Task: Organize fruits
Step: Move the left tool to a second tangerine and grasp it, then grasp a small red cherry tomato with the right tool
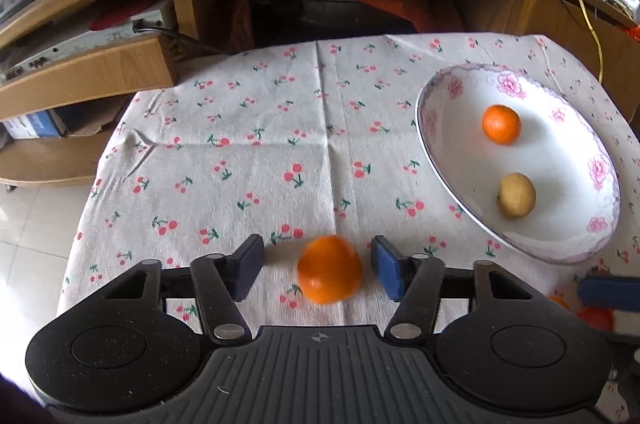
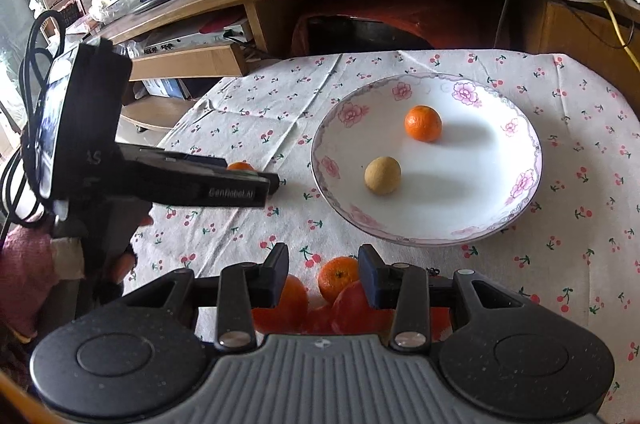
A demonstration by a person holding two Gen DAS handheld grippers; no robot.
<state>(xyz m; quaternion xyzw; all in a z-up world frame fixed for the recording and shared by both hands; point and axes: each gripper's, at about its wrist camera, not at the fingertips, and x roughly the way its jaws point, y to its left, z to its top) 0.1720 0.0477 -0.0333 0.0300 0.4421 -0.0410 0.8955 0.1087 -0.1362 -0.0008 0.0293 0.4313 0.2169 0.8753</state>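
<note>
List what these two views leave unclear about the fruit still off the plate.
- Orange between the open left gripper pads: motion-blurred in left wrist view, contact unclear.
- Red and orange fruits under the open right gripper: count hidden by gripper body.
- Right gripper pad: blurred, cut off at edge.

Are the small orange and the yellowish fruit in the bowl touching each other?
Apart. The right wrist view shows bare white bowl floor between the small orange and the yellowish fruit; the left wrist view agrees.

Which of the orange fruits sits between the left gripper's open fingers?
The blurred orange fruit on the cherry-print tablecloth, apart from both pads. The small orange mandarin lies in the floral white plate.
</note>
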